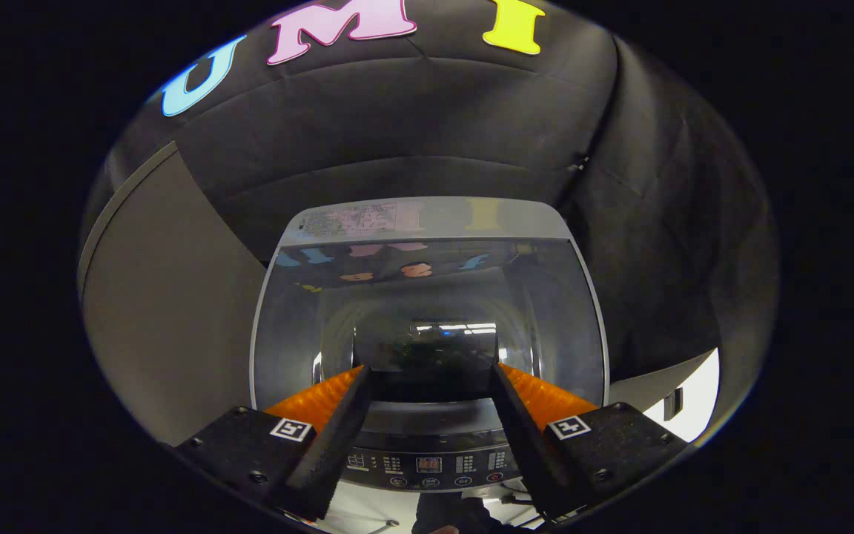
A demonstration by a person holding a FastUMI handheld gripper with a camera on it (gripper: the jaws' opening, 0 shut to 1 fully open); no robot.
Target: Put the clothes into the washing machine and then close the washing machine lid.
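Facing the washing machine (pixel 427 445), its glass lid (pixel 427 311) apparently down, the gripper (pixel 427 374) stands open, empty. Clothes unseen; likely soft, light. The lid looks rigid, slippery; grasp its front edge.

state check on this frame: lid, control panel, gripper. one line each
washing machine lid: raised, standing tilted up beyond the fingers, glass reflecting the booth.
control panel: small display lit, seen between and just below the fingers.
gripper: open, fingers spread wide with nothing held between them, pointing at the lid.
clothes: cannot tell where they are; the tub opening is hidden.
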